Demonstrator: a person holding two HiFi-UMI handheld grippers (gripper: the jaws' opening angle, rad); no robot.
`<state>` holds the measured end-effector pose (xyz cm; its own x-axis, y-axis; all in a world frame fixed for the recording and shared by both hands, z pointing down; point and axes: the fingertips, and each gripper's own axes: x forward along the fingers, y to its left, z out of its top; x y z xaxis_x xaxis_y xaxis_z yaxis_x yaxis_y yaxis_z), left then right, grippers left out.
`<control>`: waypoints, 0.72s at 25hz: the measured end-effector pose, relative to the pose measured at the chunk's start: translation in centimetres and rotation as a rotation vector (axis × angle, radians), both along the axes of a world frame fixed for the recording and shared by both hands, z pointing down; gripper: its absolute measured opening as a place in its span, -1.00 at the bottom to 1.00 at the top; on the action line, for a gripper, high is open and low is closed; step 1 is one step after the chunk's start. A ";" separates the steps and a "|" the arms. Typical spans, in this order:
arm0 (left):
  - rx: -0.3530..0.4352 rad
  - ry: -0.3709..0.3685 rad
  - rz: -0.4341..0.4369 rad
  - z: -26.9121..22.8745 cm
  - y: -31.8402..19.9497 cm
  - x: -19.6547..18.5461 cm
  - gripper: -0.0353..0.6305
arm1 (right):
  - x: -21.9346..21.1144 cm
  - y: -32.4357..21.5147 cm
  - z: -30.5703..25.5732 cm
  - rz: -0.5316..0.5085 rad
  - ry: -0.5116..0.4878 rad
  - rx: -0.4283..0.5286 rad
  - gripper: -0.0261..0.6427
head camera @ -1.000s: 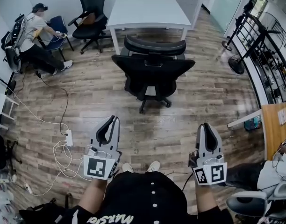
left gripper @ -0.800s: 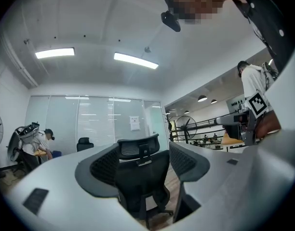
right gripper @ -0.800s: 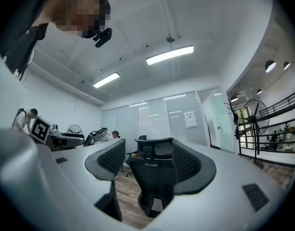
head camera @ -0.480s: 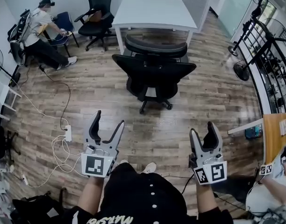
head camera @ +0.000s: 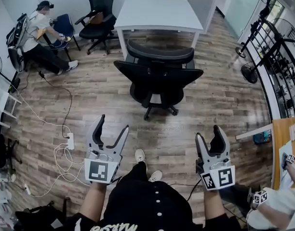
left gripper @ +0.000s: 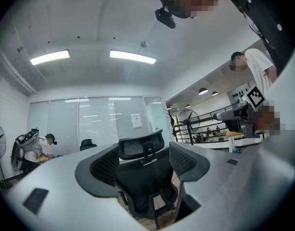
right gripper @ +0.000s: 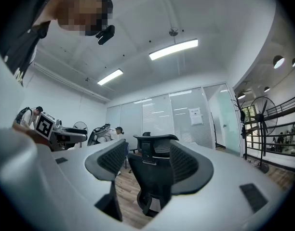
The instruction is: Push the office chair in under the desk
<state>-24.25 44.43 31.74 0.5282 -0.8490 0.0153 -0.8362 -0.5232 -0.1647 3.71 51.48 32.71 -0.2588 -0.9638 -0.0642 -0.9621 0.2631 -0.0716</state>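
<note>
A black mesh office chair (head camera: 158,78) stands on the wood floor with its back towards me, just in front of the near edge of the white desk (head camera: 157,12). My left gripper (head camera: 112,125) and right gripper (head camera: 208,134) are held side by side well short of the chair, touching nothing. Both have just been opening and now stand open with nothing between their jaws. Beyond the left gripper (left gripper: 147,163), the chair (left gripper: 140,179) shows in the gap, as does the chair (right gripper: 148,179) beyond the right gripper (right gripper: 147,161).
A second black chair (head camera: 97,8) stands at the back left beside a seated person (head camera: 39,32). White cables and a power strip (head camera: 70,141) lie on the floor left of me. A fan (head camera: 246,71) and a wooden table (head camera: 287,143) stand on the right.
Both grippers went from shut to open and have moved a little towards the chair. The chair has not moved. My foot has stepped forward.
</note>
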 end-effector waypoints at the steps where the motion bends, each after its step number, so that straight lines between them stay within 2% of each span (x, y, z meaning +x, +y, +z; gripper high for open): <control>1: -0.002 0.008 0.007 0.1 -0.5 0.1 0.09 | -0.1 -0.5 0.0 0.000 0.006 -0.001 -0.02; 9: 0.000 0.030 0.048 0.3 -4.5 0.4 0.09 | -0.6 -4.0 -0.1 0.021 0.014 -0.001 -0.04; 18: -0.013 0.022 0.086 1.0 -8.8 0.6 0.09 | -1.5 -8.2 0.0 0.023 0.042 -0.021 -0.04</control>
